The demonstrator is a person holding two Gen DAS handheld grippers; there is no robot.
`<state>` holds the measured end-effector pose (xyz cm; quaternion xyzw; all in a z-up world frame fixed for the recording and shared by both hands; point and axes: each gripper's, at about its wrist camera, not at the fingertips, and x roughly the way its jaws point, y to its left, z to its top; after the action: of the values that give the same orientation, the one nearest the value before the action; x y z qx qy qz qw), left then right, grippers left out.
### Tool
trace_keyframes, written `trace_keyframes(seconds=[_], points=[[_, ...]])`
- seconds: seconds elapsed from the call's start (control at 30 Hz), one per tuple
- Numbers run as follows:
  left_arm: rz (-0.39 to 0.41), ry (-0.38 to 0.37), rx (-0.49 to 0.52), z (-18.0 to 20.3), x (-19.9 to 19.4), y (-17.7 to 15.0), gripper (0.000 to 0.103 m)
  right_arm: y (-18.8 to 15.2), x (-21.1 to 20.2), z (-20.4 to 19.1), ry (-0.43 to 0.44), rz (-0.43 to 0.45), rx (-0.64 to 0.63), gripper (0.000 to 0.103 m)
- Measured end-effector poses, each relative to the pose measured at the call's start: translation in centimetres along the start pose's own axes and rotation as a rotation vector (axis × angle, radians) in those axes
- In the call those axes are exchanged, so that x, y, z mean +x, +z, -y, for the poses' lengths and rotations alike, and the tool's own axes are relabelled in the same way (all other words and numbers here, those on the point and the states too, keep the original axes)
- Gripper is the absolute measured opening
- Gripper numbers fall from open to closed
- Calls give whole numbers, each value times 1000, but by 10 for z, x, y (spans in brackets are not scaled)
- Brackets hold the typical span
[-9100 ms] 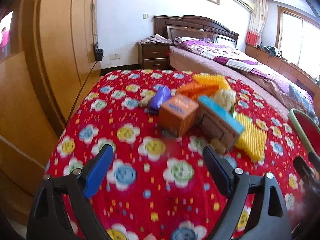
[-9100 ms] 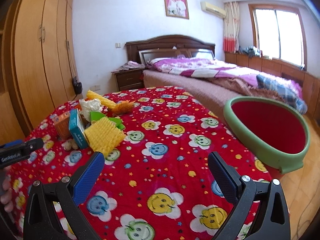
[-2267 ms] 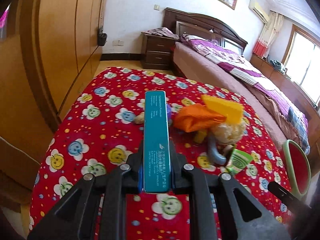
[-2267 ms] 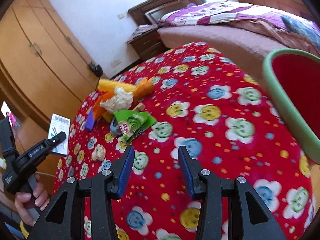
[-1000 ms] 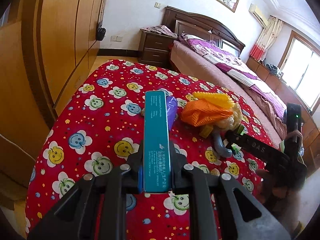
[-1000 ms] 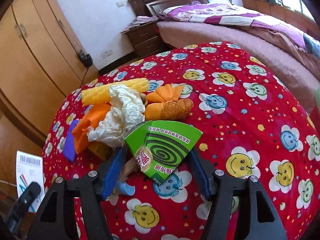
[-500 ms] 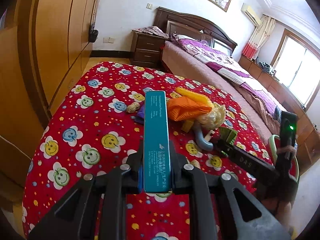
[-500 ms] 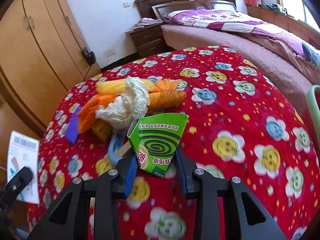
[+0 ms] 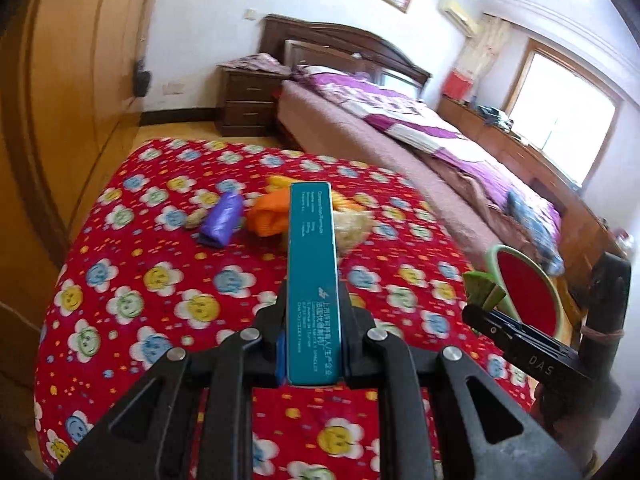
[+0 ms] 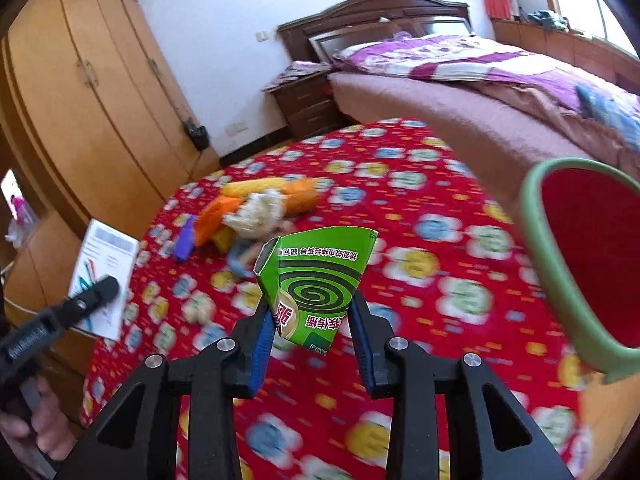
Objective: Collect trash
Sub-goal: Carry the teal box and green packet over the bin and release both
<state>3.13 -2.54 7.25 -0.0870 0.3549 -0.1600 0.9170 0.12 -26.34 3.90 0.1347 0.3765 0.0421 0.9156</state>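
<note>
Right wrist: one green box (image 10: 316, 284), one bin (image 10: 548, 264), two grippers

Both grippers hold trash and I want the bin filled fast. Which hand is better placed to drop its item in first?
Right, probably. The right gripper holds the green mosquito-coil box close beside the green-rimmed bin; the left gripper, clamping the teal box, looks farther off.

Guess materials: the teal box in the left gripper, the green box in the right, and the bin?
Teal box: likely thin coated cardboard; crisp straight edges, smooth printed face with slight sheen.
Green box: likely glossy printed cardboard; folded creases, an open end, squashed into a wedge between the pads.
Bin: looks like moulded plastic; smooth rounded green rim, uniform red inside.
</note>
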Motion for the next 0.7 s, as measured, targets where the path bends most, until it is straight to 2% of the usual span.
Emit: trace_keyframes(seconds=[0.3, 0.57, 0.7], points=[[-19, -102, 88, 44, -5, 1, 19, -11, -48, 46, -105, 52, 48, 36], [-101, -199, 150, 83, 18, 5, 19, -19, -84, 74, -160, 119, 118, 36], [-115, -233, 188, 103, 29, 8, 19, -20, -96, 88, -192, 153, 158, 36]])
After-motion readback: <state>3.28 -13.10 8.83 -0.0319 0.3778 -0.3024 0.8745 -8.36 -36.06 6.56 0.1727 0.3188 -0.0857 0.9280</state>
